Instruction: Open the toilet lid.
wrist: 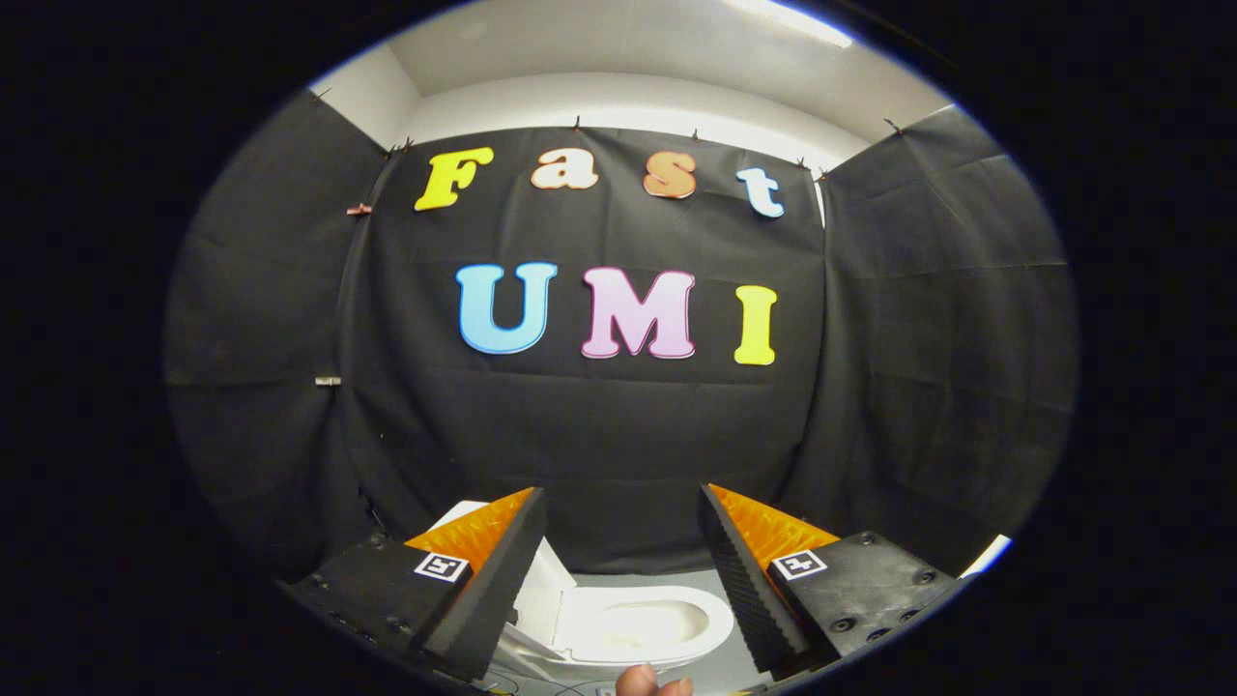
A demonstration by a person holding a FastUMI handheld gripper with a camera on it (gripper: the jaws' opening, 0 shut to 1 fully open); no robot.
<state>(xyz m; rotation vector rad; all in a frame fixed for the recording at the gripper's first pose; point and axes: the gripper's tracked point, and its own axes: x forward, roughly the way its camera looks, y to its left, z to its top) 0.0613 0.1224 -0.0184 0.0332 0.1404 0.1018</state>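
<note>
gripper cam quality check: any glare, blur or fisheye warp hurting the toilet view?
Gripper view: strong fisheye warp, the booth wall bows outward; a ceiling light strip blows out to white; the white toilet bowl between the open jaws of the gripper is bright, with little surface detail; its lid looks raised beside the left finger; a fingertip sits blurred at the bottom; the fingers themselves are sharp.

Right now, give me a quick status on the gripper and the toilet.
Gripper open, holding nothing. Small white toilet below, between the fingers; bowl exposed, lid raised at its left end. A fingertip near the bowl's front.
</note>
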